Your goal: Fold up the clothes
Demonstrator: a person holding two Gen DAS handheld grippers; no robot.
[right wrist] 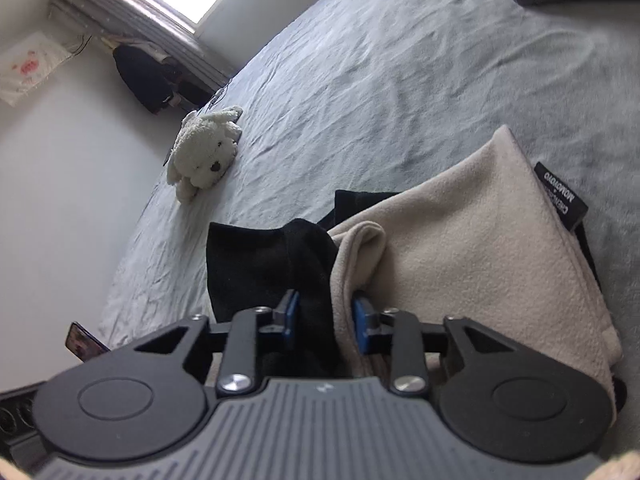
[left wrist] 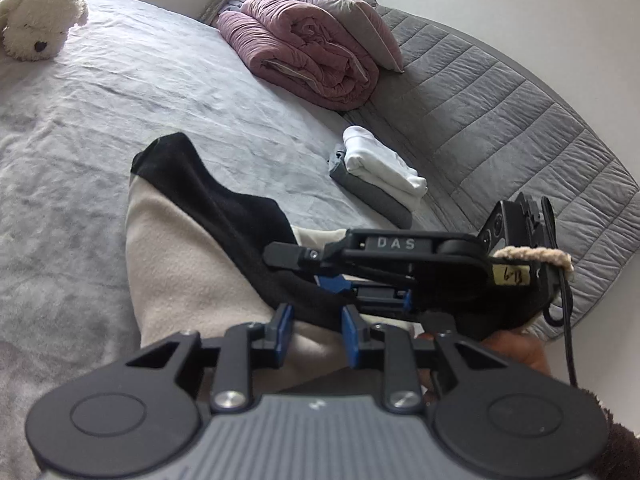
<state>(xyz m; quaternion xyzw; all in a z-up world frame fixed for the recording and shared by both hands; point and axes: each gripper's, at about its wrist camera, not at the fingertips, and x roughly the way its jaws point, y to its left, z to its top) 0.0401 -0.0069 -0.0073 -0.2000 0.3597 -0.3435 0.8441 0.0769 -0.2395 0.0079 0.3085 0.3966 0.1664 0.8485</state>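
Both grippers, left point(left wrist: 316, 332) and right point(right wrist: 325, 320), jaws narrowed apparently onto bunched beige-and-black fleece garment point(right wrist: 460, 248) mid-bed point(left wrist: 120, 100), lifting one edge, probably to carry a fold across.

The bed point(left wrist: 120, 92) lies open and bare across its middle and far left, giving wide passage there. A plush dog point(right wrist: 204, 148) sits at the far left edge. Far right, a rolled pink quilt point(left wrist: 304, 52) and a folded stack point(left wrist: 380, 168) line the grey headboard point(left wrist: 500, 112). Near, the fleece point(right wrist: 460, 248) covers the bed, and the right tongs point(left wrist: 316, 270) cross just ahead of the left tongs point(left wrist: 316, 332).
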